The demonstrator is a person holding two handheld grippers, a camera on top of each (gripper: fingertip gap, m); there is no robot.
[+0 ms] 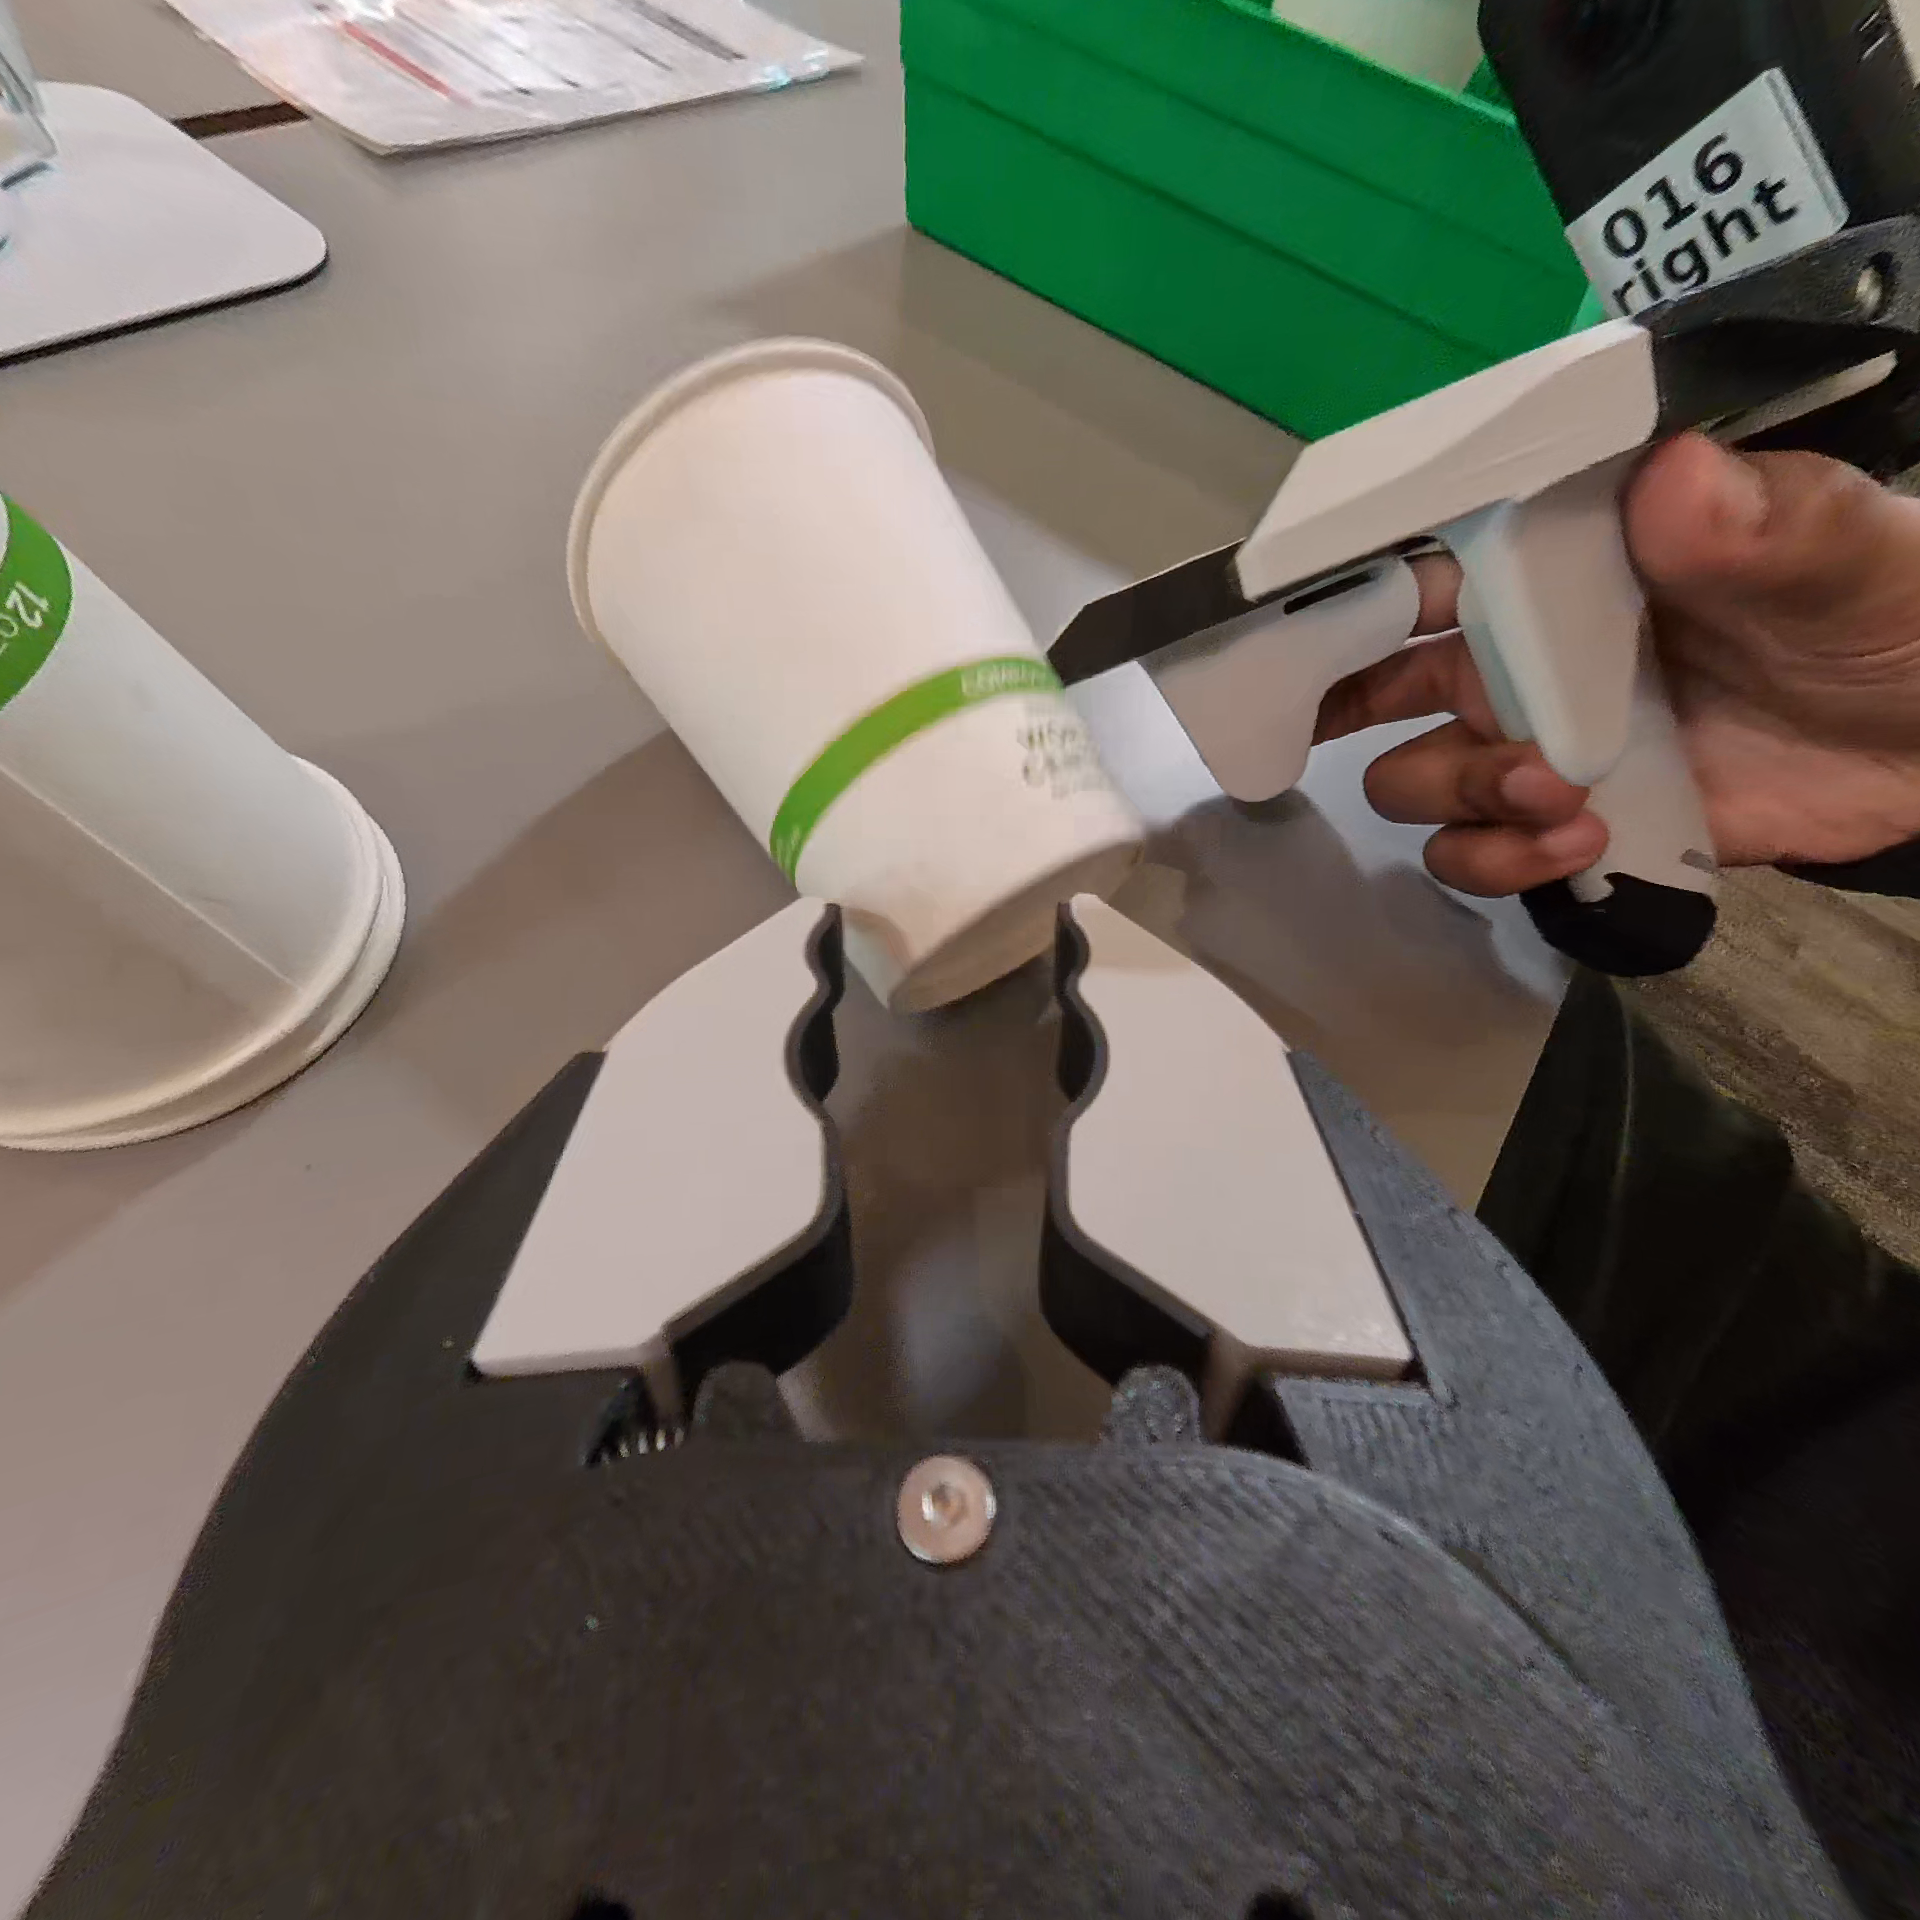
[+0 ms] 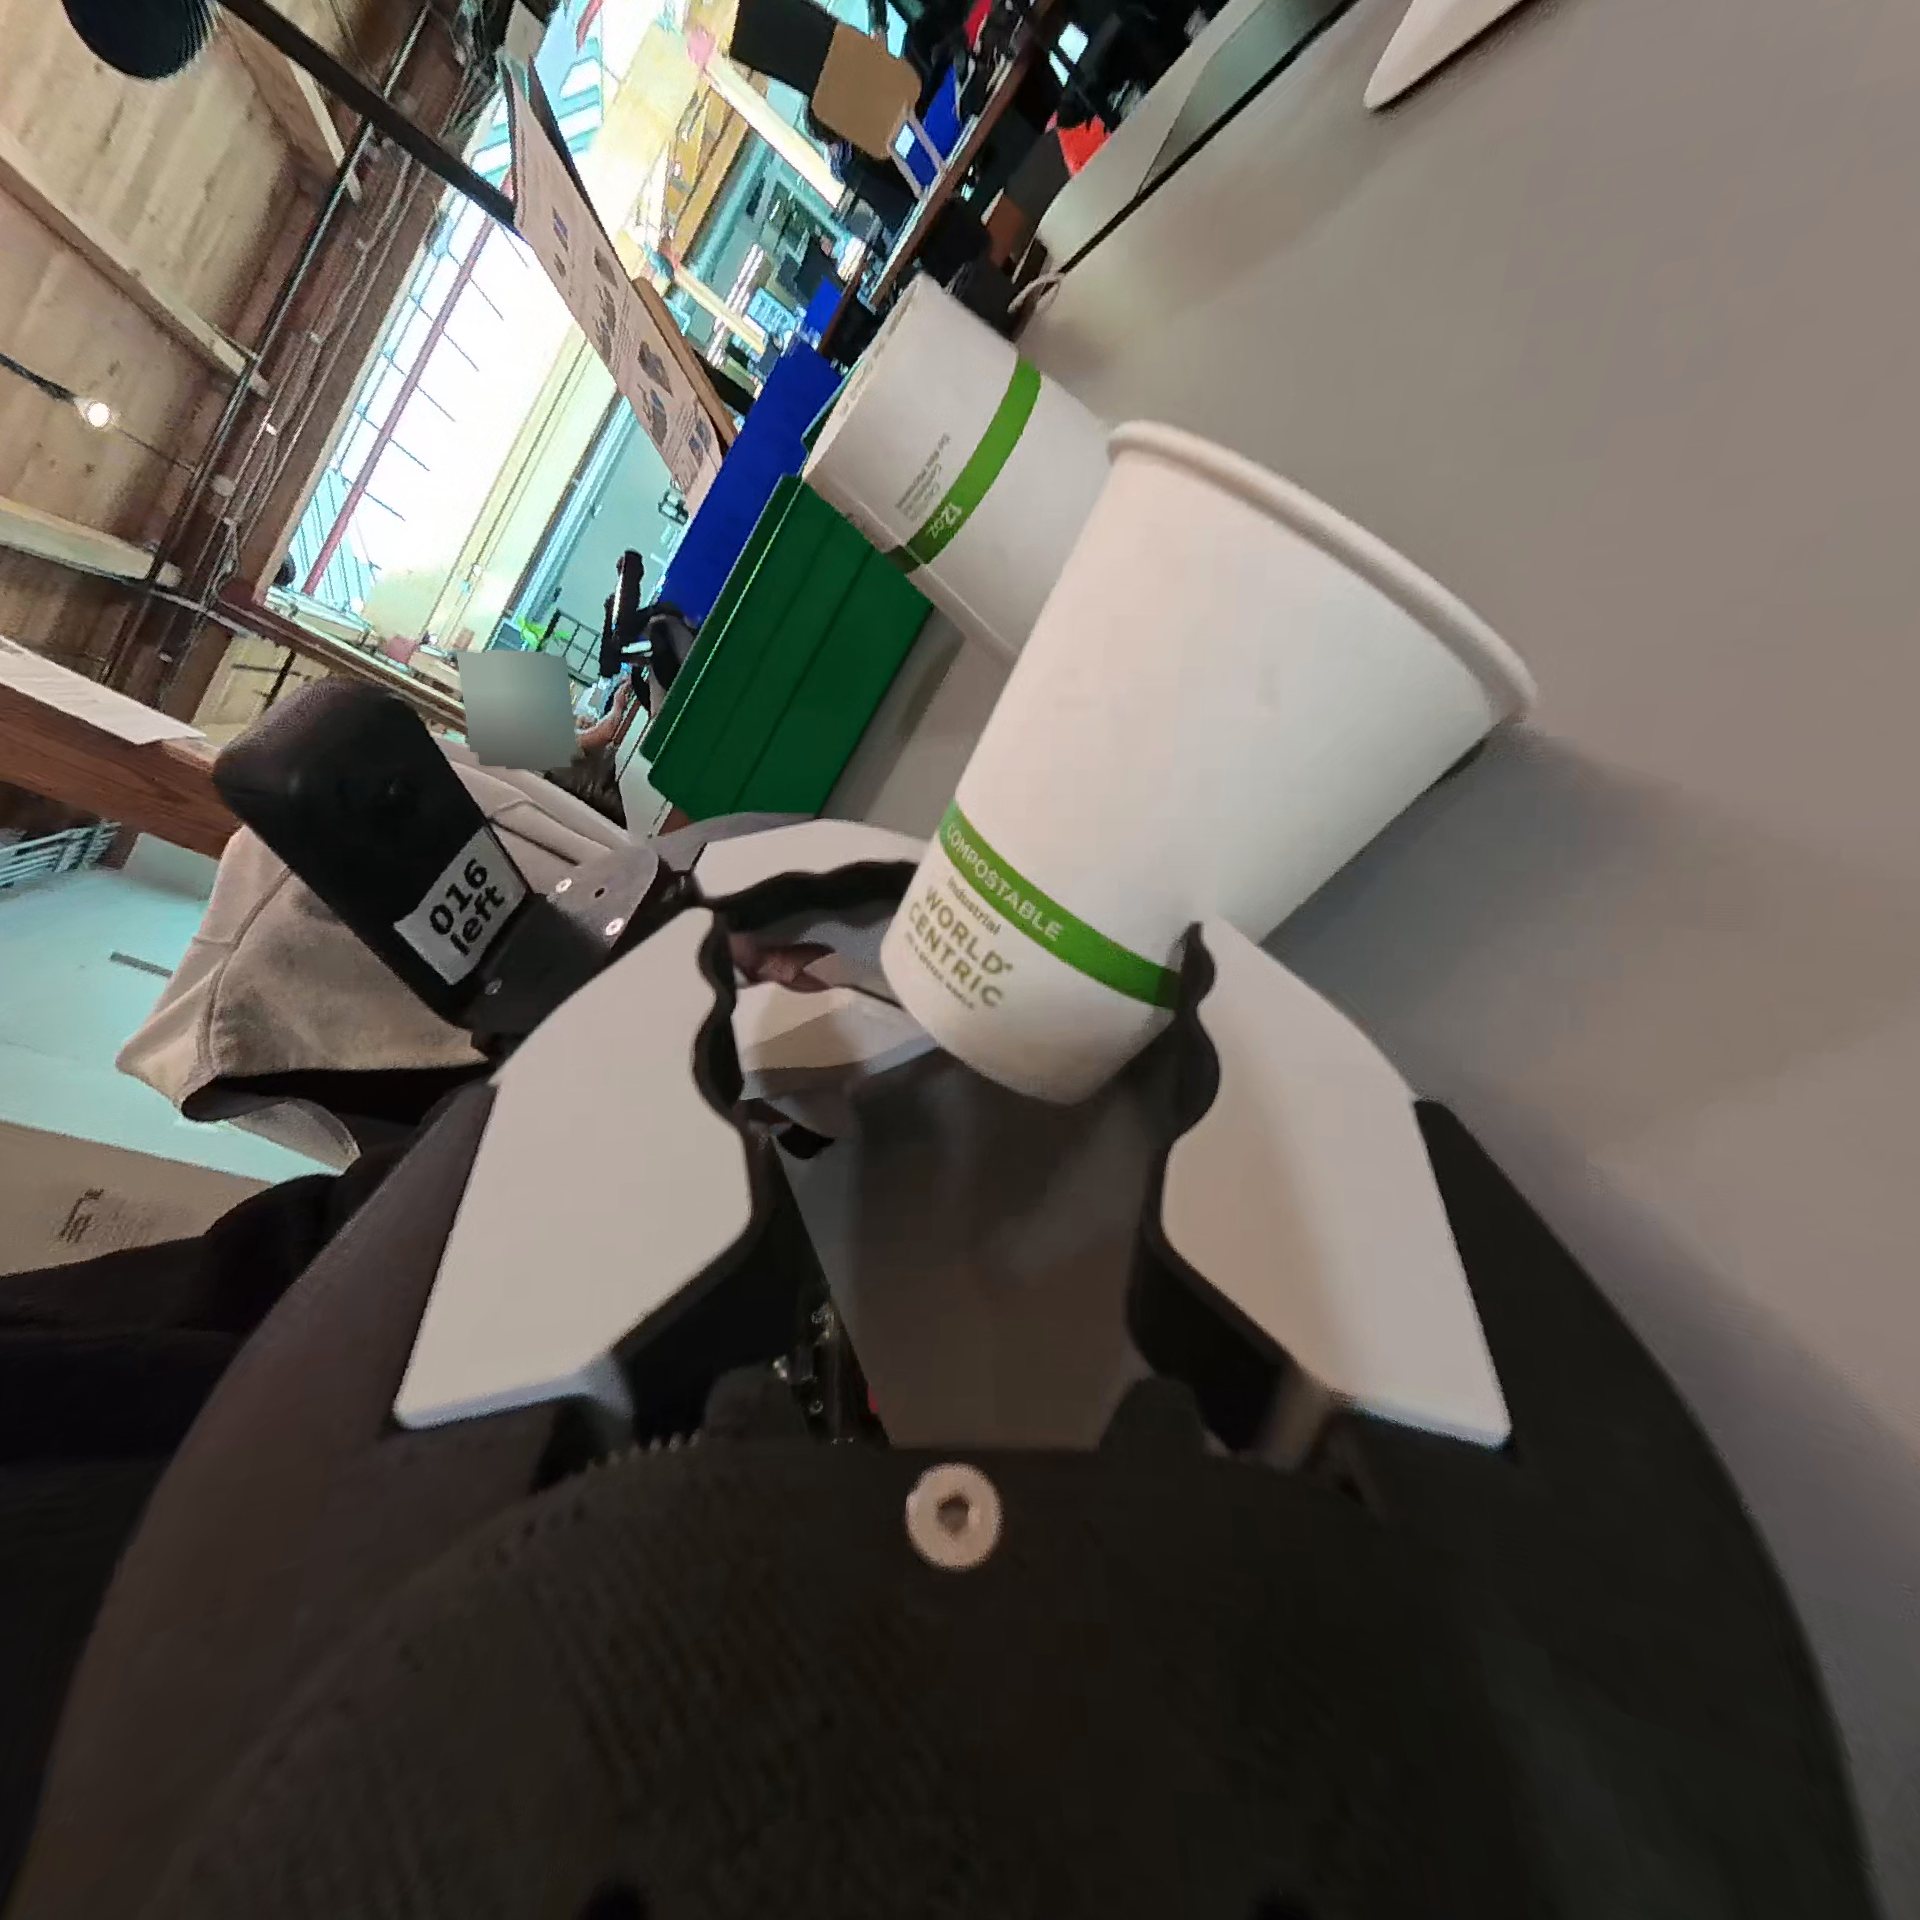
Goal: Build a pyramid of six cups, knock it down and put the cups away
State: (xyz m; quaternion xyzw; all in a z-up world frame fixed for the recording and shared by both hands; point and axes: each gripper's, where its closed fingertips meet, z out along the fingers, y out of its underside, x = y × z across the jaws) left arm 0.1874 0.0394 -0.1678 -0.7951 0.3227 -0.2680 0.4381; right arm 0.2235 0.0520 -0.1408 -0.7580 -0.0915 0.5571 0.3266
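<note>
Centrally in the left wrist view, the left gripper has its fingers parted around the narrow base of a white paper cup with a green band. The cup sits between the tips, tilted, rim pointing to the upper left of the frame. Contact on either side cannot be confirmed; blur at the base.

Right gripper: fingers spread wide. One fingertip touches the cup at its green band; the other fingertip stands well apart from it. Not clamped. In the left wrist view this same gripper enters from the right of the frame, its dark tip against the band, held by a person's hand.

Cup rim rests on or just above the grey counter; cannot tell which.

Surroundings: a stack of upturned white paper cups with a green band stands at the left of the frame, well apart from the held cup. A green plastic bin sits upper right. A white flat stand base and a clear sleeve of papers lie upper left.
</note>
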